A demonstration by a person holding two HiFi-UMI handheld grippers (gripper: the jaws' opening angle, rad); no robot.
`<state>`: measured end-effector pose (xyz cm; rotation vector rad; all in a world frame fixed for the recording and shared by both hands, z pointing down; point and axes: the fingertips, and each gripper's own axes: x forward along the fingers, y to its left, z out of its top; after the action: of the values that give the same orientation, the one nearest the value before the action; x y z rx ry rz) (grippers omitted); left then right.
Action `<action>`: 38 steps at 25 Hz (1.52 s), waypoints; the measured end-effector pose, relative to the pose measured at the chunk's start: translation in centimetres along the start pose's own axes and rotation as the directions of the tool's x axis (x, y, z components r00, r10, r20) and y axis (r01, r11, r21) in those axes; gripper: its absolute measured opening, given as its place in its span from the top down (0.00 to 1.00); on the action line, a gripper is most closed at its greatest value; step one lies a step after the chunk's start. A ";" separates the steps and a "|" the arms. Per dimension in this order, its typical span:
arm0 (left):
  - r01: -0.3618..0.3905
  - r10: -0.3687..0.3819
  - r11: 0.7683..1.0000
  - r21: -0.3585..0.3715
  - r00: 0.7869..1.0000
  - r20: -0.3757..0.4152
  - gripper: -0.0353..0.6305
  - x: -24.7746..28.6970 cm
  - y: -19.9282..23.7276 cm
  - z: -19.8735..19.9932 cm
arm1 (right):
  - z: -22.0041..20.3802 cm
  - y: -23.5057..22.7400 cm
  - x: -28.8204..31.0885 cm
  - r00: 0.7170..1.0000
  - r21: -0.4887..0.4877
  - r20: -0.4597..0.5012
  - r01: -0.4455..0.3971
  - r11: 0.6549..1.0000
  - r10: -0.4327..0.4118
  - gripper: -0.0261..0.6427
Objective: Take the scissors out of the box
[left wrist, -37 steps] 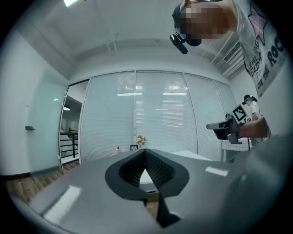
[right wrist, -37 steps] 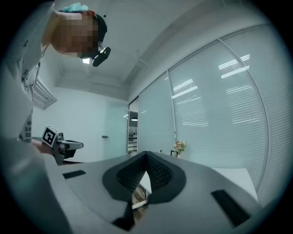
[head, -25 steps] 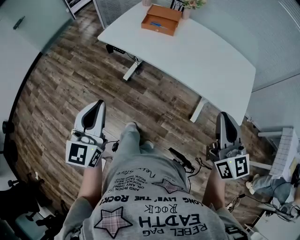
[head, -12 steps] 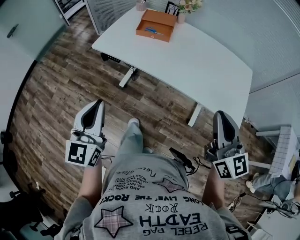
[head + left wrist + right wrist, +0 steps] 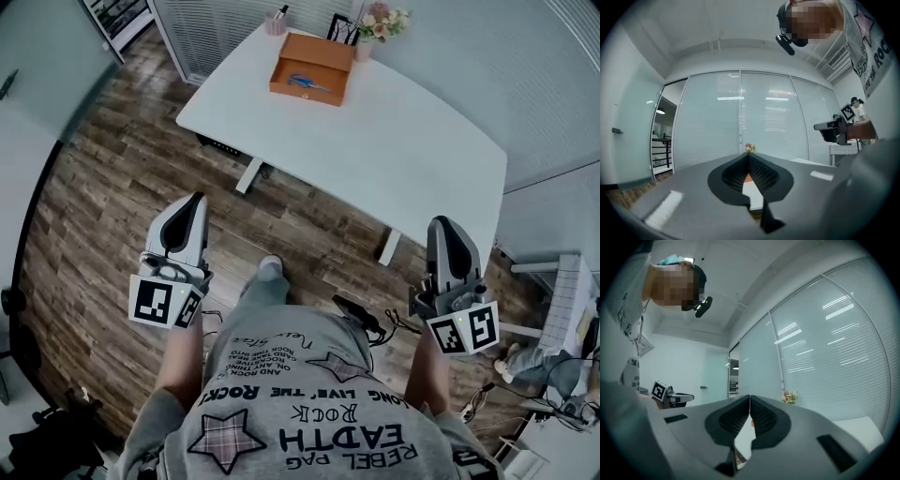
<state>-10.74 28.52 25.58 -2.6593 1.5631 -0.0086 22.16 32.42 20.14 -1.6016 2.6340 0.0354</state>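
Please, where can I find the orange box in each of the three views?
Head view: orange box at top centre, on the white table.
Left gripper view: an orange sliver low at centre, under the flowers.
Right gripper view: at most a tiny orange speck at centre; uncertain.
Shared landmark: the flowers, seen in all three views.

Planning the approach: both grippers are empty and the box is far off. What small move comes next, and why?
Probably step toward the table: the box holding the scissors sits at its far end, well beyond the left gripper and right gripper, both shut and empty.
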 end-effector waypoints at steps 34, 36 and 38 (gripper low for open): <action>0.014 -0.015 0.999 -0.029 0.999 -0.042 0.93 11.3 13.7 -3.0 | -1.6 -1.3 20.0 0.999 -0.003 -0.007 -0.041 0.999 0.041 0.94; 0.012 -0.013 1.000 -0.027 0.999 -0.049 0.93 12.7 14.1 -3.1 | -2.0 -2.4 21.5 0.999 0.015 -0.006 -0.047 0.999 0.047 0.94; 0.012 -0.013 1.000 -0.026 0.998 -0.058 0.93 14.0 14.4 -3.3 | -2.2 -3.2 23.1 0.998 0.039 -0.003 -0.058 0.998 0.058 0.94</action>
<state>-16.63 9.10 27.76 -2.7122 1.5735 -0.0683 14.34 10.33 20.98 -1.5153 2.6669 -0.0164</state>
